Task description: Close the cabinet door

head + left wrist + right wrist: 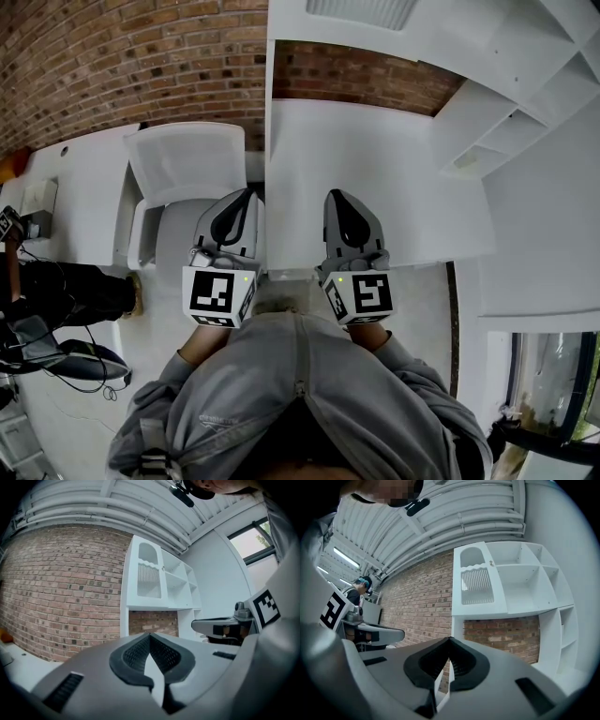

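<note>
Our left claw [150, 636] and right claw [449, 640] are clenched, empty, level before the cabinet [487, 611]. Its door [477, 581] sits high at the left, apart from both. We cannot tell whether it lies flush, and the head view crops most of it.

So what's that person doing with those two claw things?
A person in a grey top holds a claw in each hand. The left claw and the right claw are both shut and empty, and they point level at a white cabinet against a brick wall. The job is closing its door. That slatted door already looks flush with the shelves, and neither claw touches it.
</note>
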A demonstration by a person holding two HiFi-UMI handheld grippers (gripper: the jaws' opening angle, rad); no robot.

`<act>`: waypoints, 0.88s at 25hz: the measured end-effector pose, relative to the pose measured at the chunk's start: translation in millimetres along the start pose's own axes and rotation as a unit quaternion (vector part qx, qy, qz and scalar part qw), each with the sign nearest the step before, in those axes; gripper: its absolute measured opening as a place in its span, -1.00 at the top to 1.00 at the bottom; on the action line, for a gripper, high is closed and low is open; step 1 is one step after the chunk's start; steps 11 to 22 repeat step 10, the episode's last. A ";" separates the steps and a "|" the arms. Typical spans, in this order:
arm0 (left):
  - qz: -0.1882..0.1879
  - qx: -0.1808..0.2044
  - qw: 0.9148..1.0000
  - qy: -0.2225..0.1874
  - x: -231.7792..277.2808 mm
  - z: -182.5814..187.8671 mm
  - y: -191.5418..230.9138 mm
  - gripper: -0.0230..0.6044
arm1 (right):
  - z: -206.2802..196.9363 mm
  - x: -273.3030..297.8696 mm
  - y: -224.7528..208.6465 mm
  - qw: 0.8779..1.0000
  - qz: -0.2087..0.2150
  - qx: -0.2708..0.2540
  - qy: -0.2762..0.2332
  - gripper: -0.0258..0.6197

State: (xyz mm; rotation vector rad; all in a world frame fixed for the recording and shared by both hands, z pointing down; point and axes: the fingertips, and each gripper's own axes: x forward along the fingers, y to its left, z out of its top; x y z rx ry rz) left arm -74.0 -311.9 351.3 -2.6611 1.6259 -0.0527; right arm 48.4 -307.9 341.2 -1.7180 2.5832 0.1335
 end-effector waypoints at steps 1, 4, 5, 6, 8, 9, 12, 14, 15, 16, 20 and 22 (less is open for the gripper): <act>-0.001 0.000 1.000 0.000 0.3 0.1 -0.7 0.91 | 0.2 -0.2 -0.3 1.000 0.000 0.000 0.000 0.84; -0.004 0.002 1.000 -0.003 1.7 1.4 -2.9 0.91 | -0.2 -0.6 -1.2 1.000 -0.001 0.002 -0.003 0.84; -0.005 0.003 1.000 -0.004 2.0 1.9 -3.6 0.91 | -0.3 -0.9 -1.5 1.000 -0.002 0.003 -0.004 0.84; -0.005 0.003 1.000 -0.005 2.1 2.2 -4.3 0.91 | -0.4 -1.4 -2.1 1.000 -0.003 0.004 -0.004 0.84; -0.006 0.002 1.000 -0.006 1.9 2.5 -6.2 0.91 | -0.5 -2.6 -4.0 1.000 -0.005 0.004 -0.005 0.84; -0.007 0.002 1.000 -0.007 1.7 2.5 -7.3 0.91 | -0.4 -3.2 -5.2 1.000 -0.006 0.003 -0.006 0.84; -0.008 0.002 1.000 -0.008 1.6 2.6 -8.3 0.91 | -0.2 -3.8 -6.4 1.000 -0.007 0.003 -0.007 0.84; -0.008 0.002 1.000 -0.008 1.6 2.6 -8.3 0.91 | -0.2 -3.8 -6.4 1.000 -0.007 0.003 -0.007 0.84; -0.008 0.002 1.000 -0.008 1.6 2.6 -8.3 0.91 | -0.2 -3.8 -6.4 1.000 -0.007 0.003 -0.007 0.84; -0.008 0.002 1.000 -0.008 1.6 2.6 -8.3 0.91 | -0.2 -3.8 -6.4 1.000 -0.007 0.003 -0.007 0.84; -0.008 0.002 1.000 -0.008 1.6 2.6 -8.3 0.91 | -0.2 -3.8 -6.4 1.000 -0.007 0.003 -0.007 0.84; -0.008 0.002 1.000 -0.008 1.6 2.6 -8.3 0.91 | -0.2 -3.8 -6.4 1.000 -0.007 0.003 -0.007 0.84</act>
